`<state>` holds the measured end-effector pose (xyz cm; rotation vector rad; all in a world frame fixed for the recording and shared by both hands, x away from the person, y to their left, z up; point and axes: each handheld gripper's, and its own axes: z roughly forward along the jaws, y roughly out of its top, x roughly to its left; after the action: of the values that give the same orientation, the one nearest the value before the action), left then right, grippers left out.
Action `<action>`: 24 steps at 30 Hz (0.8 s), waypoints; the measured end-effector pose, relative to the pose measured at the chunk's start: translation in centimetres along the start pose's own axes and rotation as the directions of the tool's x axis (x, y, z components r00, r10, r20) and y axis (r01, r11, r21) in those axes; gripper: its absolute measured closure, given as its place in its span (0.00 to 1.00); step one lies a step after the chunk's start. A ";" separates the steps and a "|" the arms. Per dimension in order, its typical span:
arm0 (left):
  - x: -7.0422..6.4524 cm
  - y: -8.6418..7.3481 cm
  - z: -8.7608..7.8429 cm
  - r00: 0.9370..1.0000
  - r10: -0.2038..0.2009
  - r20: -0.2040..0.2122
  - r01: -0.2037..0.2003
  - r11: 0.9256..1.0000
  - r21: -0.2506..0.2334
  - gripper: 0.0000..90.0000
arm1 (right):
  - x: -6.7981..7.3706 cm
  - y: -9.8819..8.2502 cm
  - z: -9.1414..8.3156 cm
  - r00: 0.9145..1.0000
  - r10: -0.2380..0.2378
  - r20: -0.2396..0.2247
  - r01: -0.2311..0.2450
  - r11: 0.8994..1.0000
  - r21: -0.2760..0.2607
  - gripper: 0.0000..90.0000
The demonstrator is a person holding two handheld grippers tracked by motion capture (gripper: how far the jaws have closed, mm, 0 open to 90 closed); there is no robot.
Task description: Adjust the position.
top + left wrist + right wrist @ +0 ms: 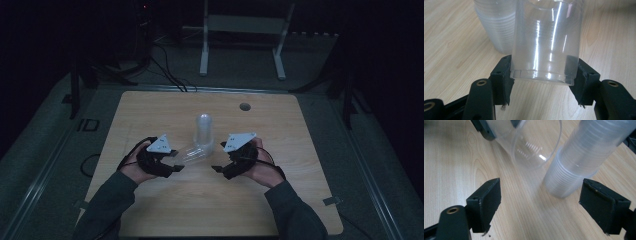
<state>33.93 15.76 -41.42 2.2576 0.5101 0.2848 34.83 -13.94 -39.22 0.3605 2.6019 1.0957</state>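
Note:
A tall stack of clear plastic cups (pixel 203 131) stands mouth-down at the middle of the wooden table (pixel 145 117). My left gripper (pixel 175 167) is shut on a single clear cup (pixel 194 153), held tilted with its mouth towards the stack. In the left gripper view the jaws clamp the single cup (pixel 546 42) near its base, my left gripper (pixel 544 77) below it and the stack (pixel 496 27) behind. My right gripper (pixel 218 169) is open just right of the stack. In the right gripper view my right gripper (pixel 540 200) has nothing between its jaws; the stack (pixel 579 160) and the single cup (pixel 534 142) lie ahead.
A round cable hole (pixel 244 106) sits near the table's far edge. A white stand frame (pixel 242 25) and black cables (pixel 165 70) are on the floor behind the table. The room around is dark.

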 end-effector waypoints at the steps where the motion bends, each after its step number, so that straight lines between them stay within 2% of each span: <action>1: 0.0 0.0 -0.1 1.000 -0.001 -0.003 0.001 1.000 -0.006 0.46 | 0.0 -0.1 0.0 1.000 0.002 -0.001 -0.002 1.000 -0.003 0.19; 10: 0.0 -0.2 -0.3 1.000 -0.028 0.000 0.028 0.997 -0.067 0.46 | -0.1 -0.2 -0.1 1.000 0.018 0.004 -0.018 1.000 -0.025 0.19; 16: 0.1 -0.5 -0.3 0.999 -0.046 0.004 0.047 0.993 -0.111 0.46 | -0.1 -0.2 -0.1 0.999 0.033 0.005 -0.032 0.998 -0.048 0.19; 21: 0.3 -0.5 -0.4 0.999 -0.046 0.006 0.046 0.992 -0.117 0.46 | -0.1 -0.2 -0.1 0.999 0.040 0.002 -0.039 0.997 -0.061 0.19; 24: 0.4 -0.5 -0.5 0.998 -0.056 0.010 0.057 0.988 -0.142 0.46 | -0.1 -0.2 -0.2 0.999 0.054 0.004 -0.054 0.996 -0.077 0.19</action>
<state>33.96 16.56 -41.45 2.1017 0.5328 0.2768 34.80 -14.20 -39.26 0.4186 2.5498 1.2065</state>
